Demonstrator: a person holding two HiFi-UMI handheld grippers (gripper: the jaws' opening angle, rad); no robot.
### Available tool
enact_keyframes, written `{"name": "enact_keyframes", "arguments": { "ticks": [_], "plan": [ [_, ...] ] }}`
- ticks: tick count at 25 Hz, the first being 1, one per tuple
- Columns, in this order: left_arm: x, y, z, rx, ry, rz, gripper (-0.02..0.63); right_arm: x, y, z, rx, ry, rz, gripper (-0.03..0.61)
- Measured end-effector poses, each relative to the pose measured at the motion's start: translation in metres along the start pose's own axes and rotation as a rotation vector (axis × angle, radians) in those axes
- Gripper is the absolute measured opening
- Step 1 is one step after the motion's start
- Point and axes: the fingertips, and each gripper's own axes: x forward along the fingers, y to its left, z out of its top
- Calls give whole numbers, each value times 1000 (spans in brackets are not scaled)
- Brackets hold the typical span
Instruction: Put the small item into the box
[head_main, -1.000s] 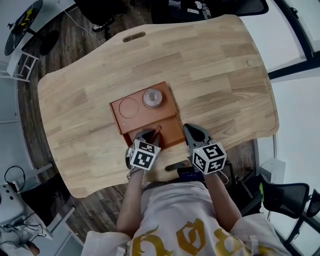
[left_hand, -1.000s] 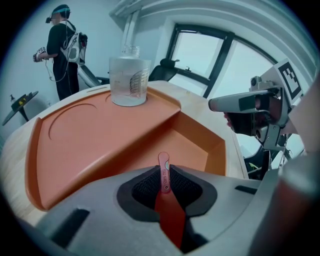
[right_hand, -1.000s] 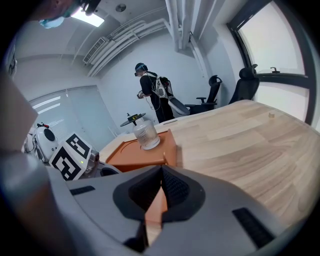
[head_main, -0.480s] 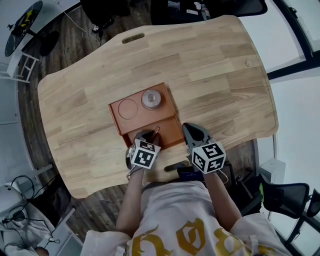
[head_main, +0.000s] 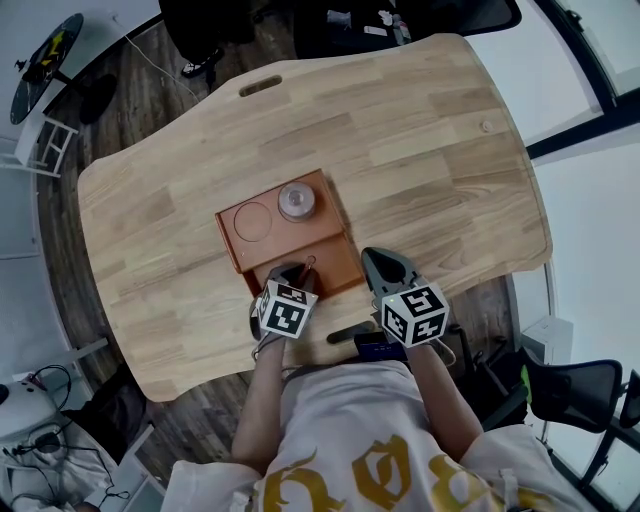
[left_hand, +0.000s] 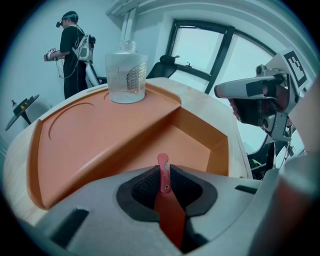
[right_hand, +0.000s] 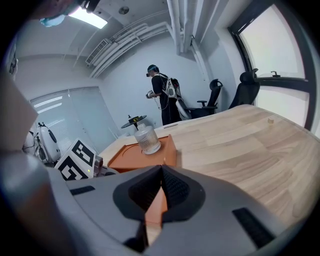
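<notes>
A small, thin red item (left_hand: 163, 172) sticks out between the fingertips of my left gripper (left_hand: 164, 170), which is shut on it. It hangs over the near, sunken compartment of the orange box (left_hand: 195, 142). In the head view the left gripper (head_main: 298, 270) sits at the near edge of the orange box (head_main: 238, 250), and the red item (head_main: 310, 263) points into it. My right gripper (head_main: 381, 264) is just right of the box over bare table. In its own view the right gripper (right_hand: 161, 171) is shut on nothing.
A clear lidded jar (head_main: 296, 200) stands on the box's raised far part, next to a round recess (head_main: 252, 222). A dark flat object (head_main: 350, 333) lies at the table's near edge. Office chairs and a standing person (right_hand: 165, 100) are beyond the wooden table (head_main: 430, 150).
Hardly anything has moved. The head view has shifted slightly, and both grippers hold their places at the box's near edge.
</notes>
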Motion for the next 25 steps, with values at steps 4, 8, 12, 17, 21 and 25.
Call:
{"name": "enact_keyframes", "arguments": {
  "ticks": [4,8,12,17,21,25],
  "plan": [
    [-4,-1,5,3,-35,11,60,-4,2,3,-7,-9,3,12],
    [-9,-2,12,-6,-65,13,77,-7,7,9,-20,-19,11,12],
    [-19,-4,18,-8,-103,26,77,-13,12,14,-36,-31,14,12],
    [-39,-3,25,-12,-160,56,66,-20,20,19,-55,-51,22,12],
    [-63,-5,28,-9,-224,80,18,-29,33,21,-71,-71,35,12],
    [-91,-5,39,-81,-334,71,11,-38,49,28,-101,-98,54,12]
  ]
}}
